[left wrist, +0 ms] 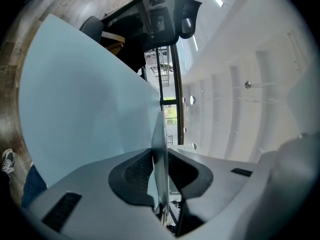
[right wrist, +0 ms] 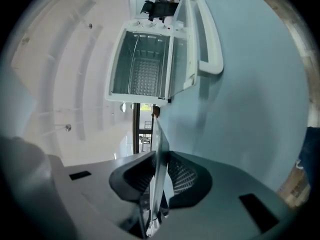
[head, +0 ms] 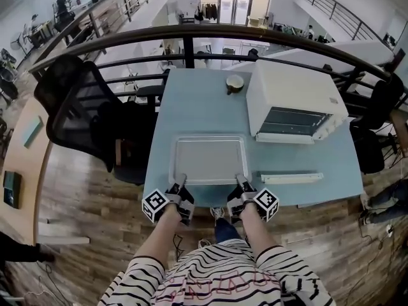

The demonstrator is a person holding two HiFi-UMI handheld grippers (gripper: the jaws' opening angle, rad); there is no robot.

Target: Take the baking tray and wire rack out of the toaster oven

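The silver baking tray [head: 210,160] is level over the near middle of the pale blue table [head: 191,101]. My left gripper [head: 180,182] is shut on its near left rim and my right gripper [head: 241,182] on its near right rim. In each gripper view the tray's rim [left wrist: 159,149] [right wrist: 159,154] shows edge-on as a thin sheet pinched between the dark pads. The white toaster oven [head: 293,101] stands at the right rear with its door open. In the right gripper view, the wire rack [right wrist: 145,76] lies inside the oven [right wrist: 145,59].
The oven's open glass door ends in a white handle [head: 291,178] to the right of the tray. A cup [head: 234,83] sits at the table's back, left of the oven. A black mesh chair [head: 76,107] stands at the left, and a dark railing [head: 191,40] runs behind the table.
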